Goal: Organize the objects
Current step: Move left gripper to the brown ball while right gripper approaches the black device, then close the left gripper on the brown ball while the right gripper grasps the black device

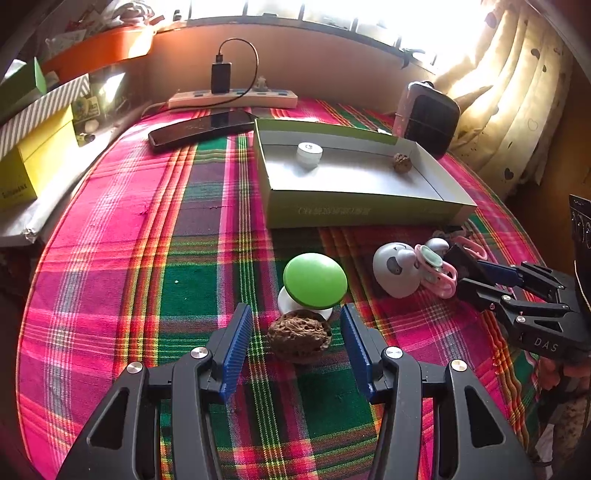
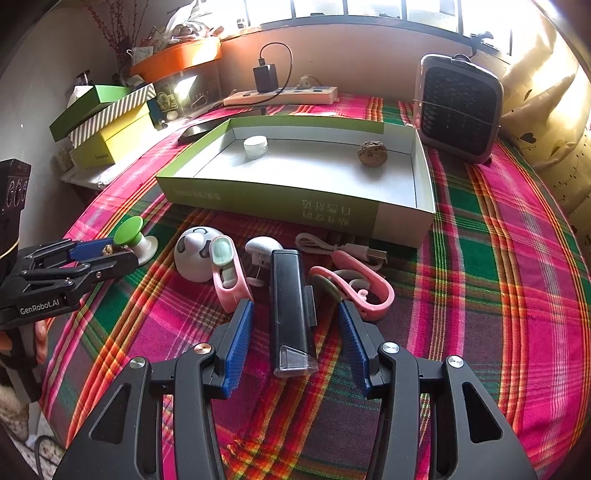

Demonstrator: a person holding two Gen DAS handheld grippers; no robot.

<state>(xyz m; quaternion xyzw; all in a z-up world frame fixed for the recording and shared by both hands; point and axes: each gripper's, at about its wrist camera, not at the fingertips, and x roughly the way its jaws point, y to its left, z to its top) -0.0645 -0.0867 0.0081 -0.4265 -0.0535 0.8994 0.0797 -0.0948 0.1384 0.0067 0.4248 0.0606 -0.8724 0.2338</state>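
Walnut (image 1: 300, 340) between spread left gripper (image 1: 295, 354) jaws, untouched

White lettering reading "GenRobot.AI" is showing on the left gripper (image 2: 110, 258) body, at nine o'clock in the right wrist view. "DAS" is showing on the right gripper (image 1: 461, 269) body, at four o'clock in the left view. Print on the green box (image 2: 258, 199) is staying illegible.

A lived-in home room: a plaid cloth (image 2: 498, 258) covers the bench under a sunlit window (image 2: 369, 11) with patterned curtains (image 1: 517, 92), beside a power strip (image 2: 288, 96), small fan (image 2: 460, 107) and stacked cardboard boxes (image 2: 110, 122).
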